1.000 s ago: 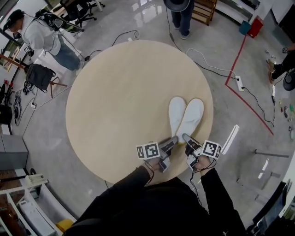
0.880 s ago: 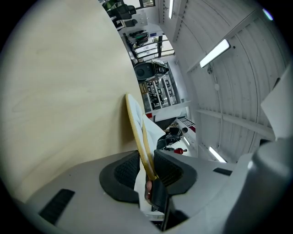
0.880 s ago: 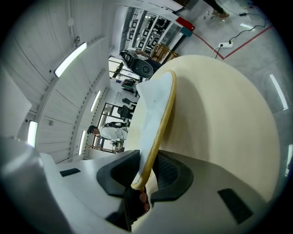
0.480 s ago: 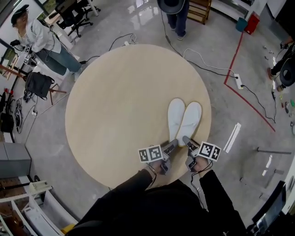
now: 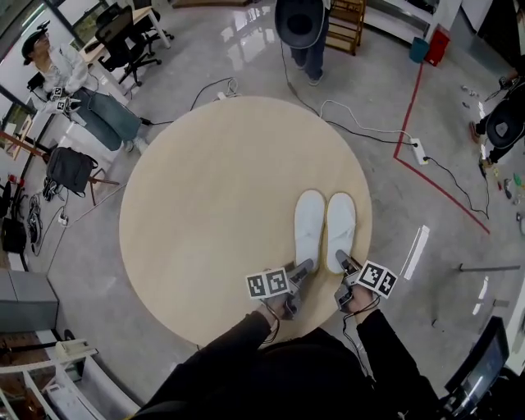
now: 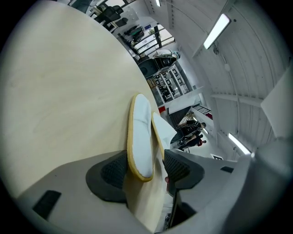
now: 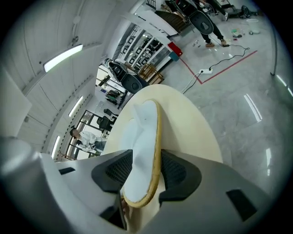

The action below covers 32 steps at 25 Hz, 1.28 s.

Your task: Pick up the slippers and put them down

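Two white slippers with yellow soles lie flat and side by side on the round beige table [image 5: 205, 205], near its right front edge. The left slipper [image 5: 309, 225] has its heel between the jaws of my left gripper [image 5: 304, 267]. In the left gripper view that slipper [image 6: 139, 132] rests by one pad, with a gap to the other; the jaws are opening. The right slipper [image 5: 340, 230] has its heel between the jaws of my right gripper [image 5: 344, 264], which are opening too. In the right gripper view this slipper [image 7: 142, 137] sits loosely between the pads.
A person [image 5: 299, 25] stands at the table's far side and another [image 5: 74, 82] sits at the far left by a chair [image 5: 70, 160]. Cables and a power strip [image 5: 416, 148] lie on the grey floor beside red tape [image 5: 439, 184].
The slippers, earlier splayed with heels together, now lie parallel and flat; the right one's heel has swung right. Both grippers sank a little and their jaws spread.
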Motion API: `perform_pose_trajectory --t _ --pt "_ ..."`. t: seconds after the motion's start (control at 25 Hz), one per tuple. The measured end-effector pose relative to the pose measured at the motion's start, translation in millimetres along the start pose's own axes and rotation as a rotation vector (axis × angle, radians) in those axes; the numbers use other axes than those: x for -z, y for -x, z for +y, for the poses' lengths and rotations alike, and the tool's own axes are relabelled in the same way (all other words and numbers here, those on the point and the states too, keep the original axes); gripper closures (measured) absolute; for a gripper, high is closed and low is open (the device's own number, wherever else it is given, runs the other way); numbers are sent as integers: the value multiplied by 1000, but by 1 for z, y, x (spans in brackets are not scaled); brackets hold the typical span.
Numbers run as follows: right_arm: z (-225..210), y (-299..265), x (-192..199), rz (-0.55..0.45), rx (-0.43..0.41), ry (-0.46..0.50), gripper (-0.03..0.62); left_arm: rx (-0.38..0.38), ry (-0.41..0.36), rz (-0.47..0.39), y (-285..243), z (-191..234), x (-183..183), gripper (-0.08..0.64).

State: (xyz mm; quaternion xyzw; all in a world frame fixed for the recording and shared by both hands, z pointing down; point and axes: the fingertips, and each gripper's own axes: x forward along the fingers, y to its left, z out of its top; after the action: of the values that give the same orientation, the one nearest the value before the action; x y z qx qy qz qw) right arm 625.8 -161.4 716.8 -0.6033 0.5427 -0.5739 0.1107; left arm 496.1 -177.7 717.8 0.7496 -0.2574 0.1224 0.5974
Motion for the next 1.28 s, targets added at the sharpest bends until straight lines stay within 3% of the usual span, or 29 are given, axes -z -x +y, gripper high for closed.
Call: perform_pose_trajectory --t 0.32,0.52,0.72,1.08,1.28 --pt "5 -10 12 25 80 165 416 -59 -169 81 4 4 -3 314" --pt "9 -6 5 51 146 385 416 -195 -389 148 3 4 -5 291" --pt "-5 12 5 65 224 588 416 -251 -541 189 -1 -3 13 275" --pt "6 31 -10 41 369 948 416 -277 -663 205 7 -12 23 275" --pt "21 45 -9 -36 377 942 416 -287 -642 150 44 -13 15 275"
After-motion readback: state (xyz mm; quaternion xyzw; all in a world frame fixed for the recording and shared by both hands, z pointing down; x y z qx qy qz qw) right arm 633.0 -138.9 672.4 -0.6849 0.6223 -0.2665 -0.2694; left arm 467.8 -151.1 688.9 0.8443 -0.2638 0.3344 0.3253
